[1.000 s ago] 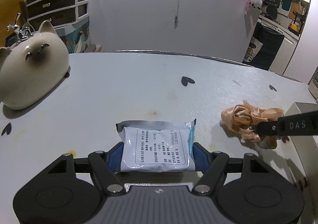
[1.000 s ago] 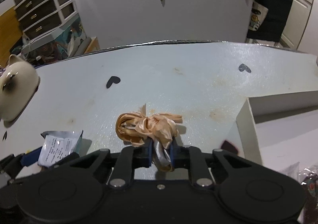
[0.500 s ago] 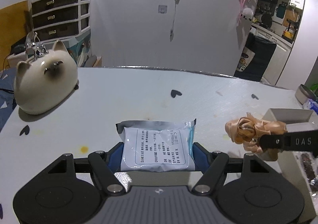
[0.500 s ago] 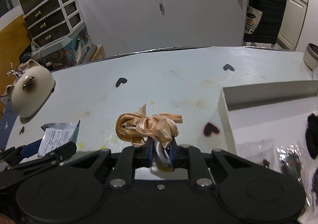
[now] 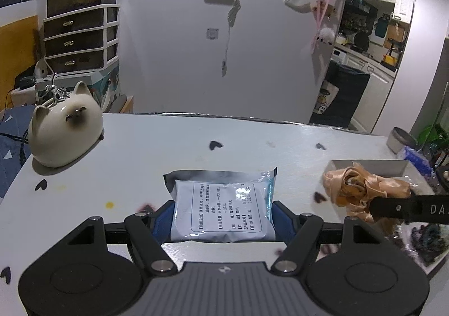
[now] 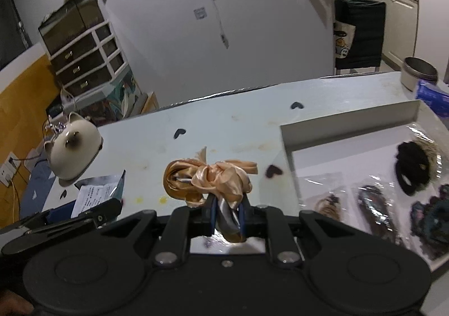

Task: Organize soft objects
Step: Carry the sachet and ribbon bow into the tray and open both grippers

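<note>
Both tools are loaded and up off the table. The left gripper has its blue pads pressed against the sides of a silvery sachet with a printed label — held clear above the tabletop. Over on the right, the right gripper is clamped tight on a peach satin scrunchie, the fabric bunched out ahead of the fingers, just left of the white tray. Inside that tray — a black scrunchie and several clear-wrapped items, though what they are is hard to make out. A ceramic cat sits at the table's far left corner.
</note>
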A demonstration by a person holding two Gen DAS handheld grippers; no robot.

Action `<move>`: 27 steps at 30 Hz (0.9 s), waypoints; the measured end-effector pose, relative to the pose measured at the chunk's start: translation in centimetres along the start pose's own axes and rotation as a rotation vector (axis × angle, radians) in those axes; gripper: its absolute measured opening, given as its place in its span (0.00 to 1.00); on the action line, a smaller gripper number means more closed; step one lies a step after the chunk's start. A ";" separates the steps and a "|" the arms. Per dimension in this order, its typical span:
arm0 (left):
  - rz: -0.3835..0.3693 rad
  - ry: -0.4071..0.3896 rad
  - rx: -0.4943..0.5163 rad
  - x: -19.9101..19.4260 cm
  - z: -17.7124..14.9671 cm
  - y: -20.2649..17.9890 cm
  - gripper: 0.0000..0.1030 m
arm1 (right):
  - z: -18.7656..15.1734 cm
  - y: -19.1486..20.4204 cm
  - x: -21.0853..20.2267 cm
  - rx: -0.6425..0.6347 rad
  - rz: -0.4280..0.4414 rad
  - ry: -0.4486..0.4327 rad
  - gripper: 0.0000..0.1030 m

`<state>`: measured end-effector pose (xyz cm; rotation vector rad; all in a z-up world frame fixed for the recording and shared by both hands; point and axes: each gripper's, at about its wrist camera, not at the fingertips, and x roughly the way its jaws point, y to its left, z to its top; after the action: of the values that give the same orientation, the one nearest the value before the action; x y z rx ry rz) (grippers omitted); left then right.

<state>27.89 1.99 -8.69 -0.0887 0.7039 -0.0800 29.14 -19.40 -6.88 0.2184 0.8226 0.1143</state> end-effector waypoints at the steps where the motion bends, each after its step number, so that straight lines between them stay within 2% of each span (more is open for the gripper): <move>1: -0.005 -0.003 -0.004 -0.3 0.0 -0.5 0.71 | -0.1 -0.5 -0.5 0.007 -0.001 -0.006 0.16; 7: -0.024 -0.017 0.002 -1.4 0.3 -4.3 0.71 | 0.0 -4.6 -2.6 0.050 -0.007 -0.034 0.16; 13: -0.052 -0.026 0.018 -0.8 1.3 -9.5 0.71 | 1.2 -9.7 -4.4 0.080 -0.021 -0.065 0.16; 21: -0.093 -0.012 0.015 2.1 2.7 -16.8 0.71 | 4.4 -16.7 -4.7 0.079 -0.030 -0.100 0.16; 27: -0.131 0.042 0.000 5.8 3.0 -20.9 0.71 | 6.7 -21.0 -3.3 0.092 -0.052 -0.101 0.16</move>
<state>33.34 -19.24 -7.90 -0.1333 0.7394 -0.2082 32.21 -41.37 -5.07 0.2872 0.7331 0.0167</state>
